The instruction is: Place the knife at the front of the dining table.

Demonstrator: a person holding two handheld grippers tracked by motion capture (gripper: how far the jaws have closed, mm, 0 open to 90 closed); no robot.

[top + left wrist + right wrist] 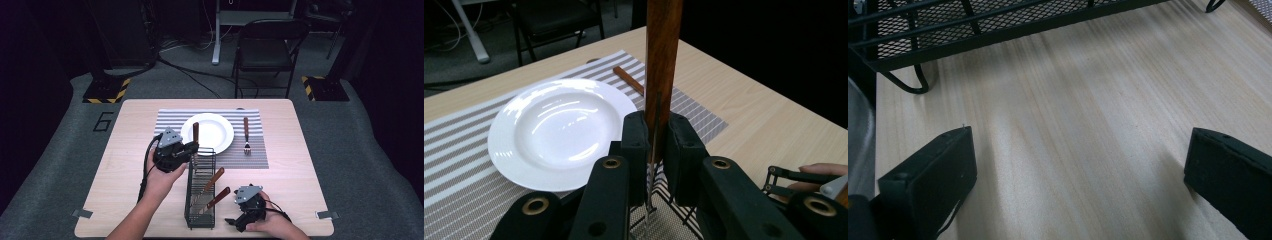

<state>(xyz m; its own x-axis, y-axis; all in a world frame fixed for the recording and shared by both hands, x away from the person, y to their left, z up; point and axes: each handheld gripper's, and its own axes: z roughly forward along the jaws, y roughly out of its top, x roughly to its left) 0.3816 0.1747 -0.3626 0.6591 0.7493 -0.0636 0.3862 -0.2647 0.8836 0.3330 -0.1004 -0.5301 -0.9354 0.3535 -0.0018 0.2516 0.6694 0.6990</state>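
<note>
High view gives the whole setting: the left gripper holds a piece of cutlery upright by its wooden handle, just above the far end of the black wire rack; its jaws are closed tight on the handle, probably so the piece can come straight up out of the rack. Whether it is a knife or a fork I cannot tell. Two more wooden-handled pieces lean inside the rack; a fork lies on the striped mat right of the white plate. The right gripper rests on the table with jaws wide, holding nothing.
</note>
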